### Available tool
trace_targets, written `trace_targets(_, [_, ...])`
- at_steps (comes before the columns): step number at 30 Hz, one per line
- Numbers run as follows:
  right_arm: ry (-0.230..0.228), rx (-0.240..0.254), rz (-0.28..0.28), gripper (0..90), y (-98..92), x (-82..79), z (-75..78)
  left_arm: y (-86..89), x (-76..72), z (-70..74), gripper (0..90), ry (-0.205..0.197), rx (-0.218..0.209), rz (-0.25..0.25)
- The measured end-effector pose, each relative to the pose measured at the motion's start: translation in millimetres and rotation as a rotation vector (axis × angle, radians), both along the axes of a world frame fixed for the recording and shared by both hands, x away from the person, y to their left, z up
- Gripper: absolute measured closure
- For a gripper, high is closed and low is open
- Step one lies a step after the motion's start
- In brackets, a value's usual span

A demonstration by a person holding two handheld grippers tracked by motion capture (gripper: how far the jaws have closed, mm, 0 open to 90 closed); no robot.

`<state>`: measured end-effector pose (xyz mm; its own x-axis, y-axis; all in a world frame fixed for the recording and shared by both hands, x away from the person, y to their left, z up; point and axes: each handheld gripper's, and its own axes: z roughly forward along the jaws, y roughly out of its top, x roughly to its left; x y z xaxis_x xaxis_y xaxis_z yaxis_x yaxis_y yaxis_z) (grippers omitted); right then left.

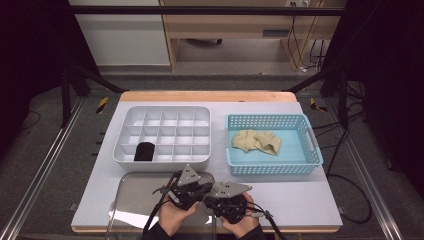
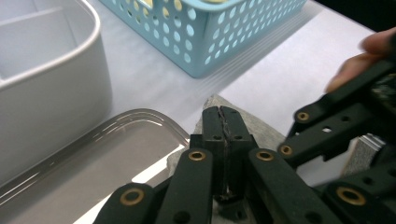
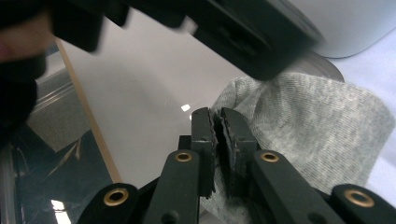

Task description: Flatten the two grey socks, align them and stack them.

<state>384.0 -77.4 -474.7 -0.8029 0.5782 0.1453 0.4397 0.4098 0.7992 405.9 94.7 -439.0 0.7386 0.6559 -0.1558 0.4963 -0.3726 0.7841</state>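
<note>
High view shows the two hands meeting at the near edge of the bench (image 1: 300, 200), at about 6 o'clock, over a clear tray lid (image 1: 127, 200). The left gripper (image 2: 223, 112) has its fingers pressed flat together on an edge of a grey sock (image 3: 308, 121), which peeks out behind them in the left gripper view. The right gripper (image 3: 218, 114) has its fingers nearly closed on another part of the same fabric, pinching a thin fold. Holding the sock at two points close together looks like a way to fold or roll it small enough for one cell. The white divided organizer (image 1: 162, 160) sits at 11 o'clock with a black rolled sock (image 1: 145, 151) already in a near cell, while the blue basket (image 1: 272, 167) at 1 o'clock holds beige socks (image 1: 256, 141), likely waiting.
</note>
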Motion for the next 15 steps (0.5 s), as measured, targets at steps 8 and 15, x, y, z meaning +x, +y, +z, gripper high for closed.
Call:
trace_targets(8, [0.0,0.007,0.003,81.5,0.0,-2.9,0.6,2.0,10.3,-13.0,89.3,0.039,0.024,0.011])
trace_targets(15, [-0.005,0.082,-0.012,79.9,-18.8,-8.6,18.3,6.1,11.9,-18.2,89.3,0.043,0.029,0.023])
